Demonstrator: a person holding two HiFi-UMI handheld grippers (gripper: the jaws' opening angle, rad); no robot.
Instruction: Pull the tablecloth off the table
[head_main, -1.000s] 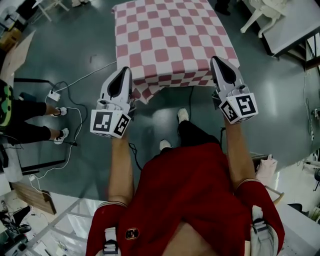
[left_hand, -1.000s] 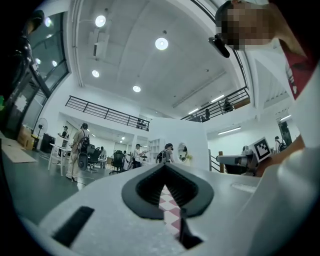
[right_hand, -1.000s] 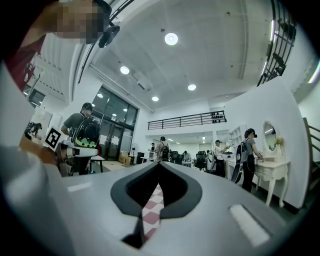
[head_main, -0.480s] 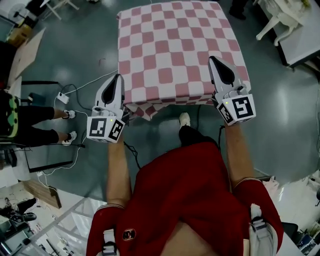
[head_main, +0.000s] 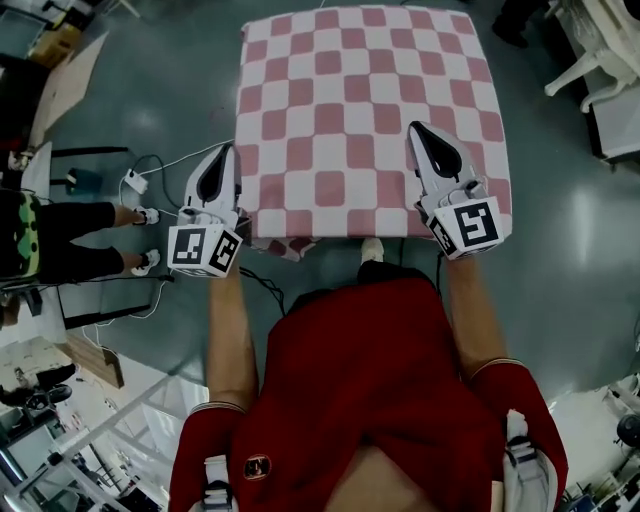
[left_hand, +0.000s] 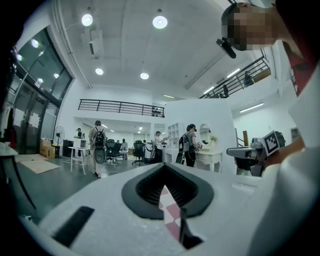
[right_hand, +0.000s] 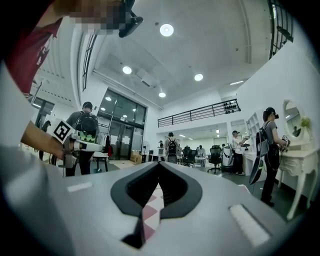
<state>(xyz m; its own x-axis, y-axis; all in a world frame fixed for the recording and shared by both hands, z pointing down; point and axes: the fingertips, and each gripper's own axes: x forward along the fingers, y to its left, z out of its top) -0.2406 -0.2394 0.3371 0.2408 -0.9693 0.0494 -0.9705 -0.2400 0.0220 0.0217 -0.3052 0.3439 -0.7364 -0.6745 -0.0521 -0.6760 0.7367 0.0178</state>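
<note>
The red-and-white checked tablecloth (head_main: 340, 110) lies spread flat and square ahead of me in the head view; whatever is under it is hidden. My left gripper (head_main: 231, 152) is at the cloth's near left edge, shut on a strip of the checked cloth (left_hand: 169, 212) that shows between its jaws. Over the near right part of the cloth, my right gripper (head_main: 416, 130) is likewise shut on a fold of the fabric (right_hand: 150, 210). Both grippers point away from me, level with each other.
A person's legs and white shoes (head_main: 142, 215) are at the left, beside a power strip with cables (head_main: 133, 181) on the grey floor. A white chair (head_main: 590, 55) is at the upper right and cardboard (head_main: 65, 75) at the upper left. People stand in the hall beyond.
The cloth's near edge hung in folds between the grippers; now it is drawn out straight and flat. Both grippers have shifted back toward me, still holding the cloth.
</note>
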